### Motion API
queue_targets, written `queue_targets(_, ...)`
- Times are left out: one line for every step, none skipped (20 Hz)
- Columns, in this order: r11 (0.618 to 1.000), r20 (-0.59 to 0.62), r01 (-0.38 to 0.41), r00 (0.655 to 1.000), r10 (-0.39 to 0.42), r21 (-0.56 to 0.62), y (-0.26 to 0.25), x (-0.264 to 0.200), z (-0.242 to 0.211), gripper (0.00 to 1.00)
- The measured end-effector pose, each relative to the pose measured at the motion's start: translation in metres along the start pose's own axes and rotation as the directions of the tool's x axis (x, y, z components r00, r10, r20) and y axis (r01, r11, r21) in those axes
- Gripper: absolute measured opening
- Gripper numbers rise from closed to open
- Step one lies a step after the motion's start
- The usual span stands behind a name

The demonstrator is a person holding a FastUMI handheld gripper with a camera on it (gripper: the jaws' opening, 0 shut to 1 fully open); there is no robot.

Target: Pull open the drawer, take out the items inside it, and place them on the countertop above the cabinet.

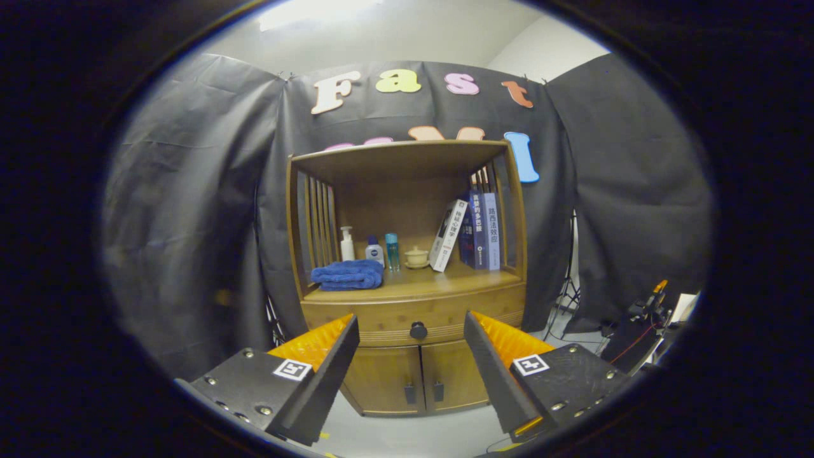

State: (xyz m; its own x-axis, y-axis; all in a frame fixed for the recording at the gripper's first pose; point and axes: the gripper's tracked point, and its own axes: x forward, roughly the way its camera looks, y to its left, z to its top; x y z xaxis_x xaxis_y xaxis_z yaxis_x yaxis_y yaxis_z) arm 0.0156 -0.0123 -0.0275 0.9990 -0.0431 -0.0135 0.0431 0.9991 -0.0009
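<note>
A wooden cabinet [407, 299] stands ahead against the booth's black cloth wall. Its drawer [381, 318] is closed, with a round dark knob [418, 330] at the middle of its front. The countertop [445, 283] above the drawer carries a folded blue towel [348, 275], a white pump bottle [346, 244], a small white-and-blue bottle [374, 251], a slim blue bottle [392, 250], a small lidded cup [416, 257] and several books [474, 230]. My gripper [412, 334] is open, some distance short of the cabinet, and the knob shows between its fingertips. Nothing is between the fingers.
Two small doors [413, 378] with dark handles sit below the drawer. A roof panel [400, 156] covers the countertop shelf, with slatted sides. A light stand [566, 286] and dark equipment with cables [642, 324] lie on the floor to the right.
</note>
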Motion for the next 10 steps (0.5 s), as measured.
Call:
queue_targets(1.0,-0.004,0.001,1.0,-0.001,-0.005,-0.001,0.004,-0.003,0.99)
queue_targets(1.0,-0.01,0.002,1.0,-0.002,-0.012,-0.001,0.007,-0.008,0.99)
queue_targets(1.0,-0.016,0.004,1.0,-0.004,-0.019,-0.001,0.011,-0.012,0.99)
queue_targets(1.0,-0.017,0.003,1.0,-0.003,-0.024,-0.001,0.016,-0.017,0.99)
queue_targets(1.0,-0.017,-0.003,1.0,0.003,-0.029,0.002,0.021,-0.019,0.99)
queue_targets(0.999,-0.018,-0.007,1.0,0.007,-0.033,0.004,0.027,-0.023,0.99)
queue_targets(0.999,-0.01,-0.01,1.0,0.01,-0.04,0.005,0.032,-0.023,0.99)
queue_targets(0.999,-0.001,-0.009,1.0,0.009,-0.049,0.006,0.039,-0.022,0.99)
queue_targets(0.998,0.012,-0.01,1.0,0.011,-0.055,0.009,0.044,-0.021,0.99)
queue_targets(0.998,0.027,-0.015,0.999,0.017,-0.059,0.012,0.051,-0.019,0.99)
